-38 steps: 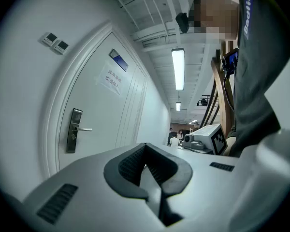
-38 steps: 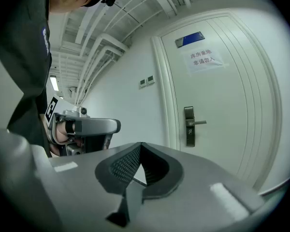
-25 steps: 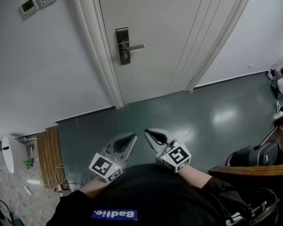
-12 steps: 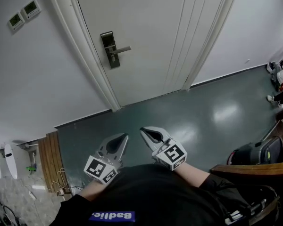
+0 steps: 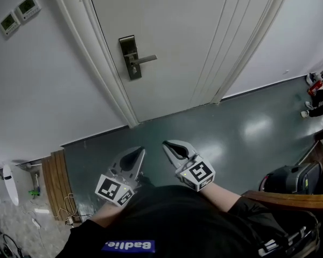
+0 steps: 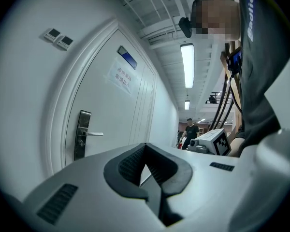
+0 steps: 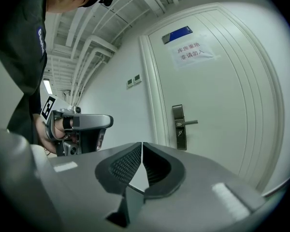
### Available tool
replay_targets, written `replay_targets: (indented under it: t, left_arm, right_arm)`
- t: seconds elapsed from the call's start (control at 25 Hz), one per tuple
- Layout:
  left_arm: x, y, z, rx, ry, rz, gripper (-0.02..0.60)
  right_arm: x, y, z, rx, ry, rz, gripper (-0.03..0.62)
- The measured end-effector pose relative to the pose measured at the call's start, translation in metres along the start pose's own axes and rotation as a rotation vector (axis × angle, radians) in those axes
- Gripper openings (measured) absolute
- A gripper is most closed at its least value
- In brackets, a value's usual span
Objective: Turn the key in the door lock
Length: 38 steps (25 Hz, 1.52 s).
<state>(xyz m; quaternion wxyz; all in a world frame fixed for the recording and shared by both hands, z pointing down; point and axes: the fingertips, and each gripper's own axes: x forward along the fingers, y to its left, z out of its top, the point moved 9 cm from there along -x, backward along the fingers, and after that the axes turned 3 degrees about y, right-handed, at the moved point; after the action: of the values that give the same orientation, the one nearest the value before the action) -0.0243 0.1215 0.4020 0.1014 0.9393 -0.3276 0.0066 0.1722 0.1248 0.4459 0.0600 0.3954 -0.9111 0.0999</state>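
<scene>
The door [image 5: 194, 42] stands ahead of both grippers and well apart from them. Its lock plate [image 5: 130, 57] runs upright, and the lever handle [image 5: 144, 59] lies level, pointing toward the side of the right gripper [image 5: 167, 144]. We hold that gripper and the left gripper [image 5: 138, 151] with jaws together on nothing. The plate lies almost straight ahead of the left one, so we judge that hand slightly nearer; we cannot make out the key at this range.

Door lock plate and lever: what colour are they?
Dark brushed-metal lock plate with a silvery-grey lever; it shows best in the head view.
</scene>
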Motion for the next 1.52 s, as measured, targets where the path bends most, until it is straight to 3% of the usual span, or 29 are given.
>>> replay_targets:
  t: [0.32,0.56,0.8,1.52]
  left_arm:
    - [0.014,0.126,0.025,0.013,-0.004,-0.107,-0.006]
    - [0.018,0.182,0.031,0.002,0.002,-0.156,-0.006]
    - [0.028,0.203,0.035,-0.007,0.01,-0.136,-0.006]
    - [0.055,0.211,0.046,0.012,0.03,0.055,-0.007]
  right_arm:
    - [0.116,-0.019,0.027,0.008,0.009,-0.097,0.003]
    - [0.17,-0.033,0.04,0.018,0.004,-0.174,0.009]
    - [0.197,-0.062,0.046,0.046,0.009,-0.195,0.021]
    - [0.289,-0.176,0.024,0.167,0.083,-0.169,0.106]
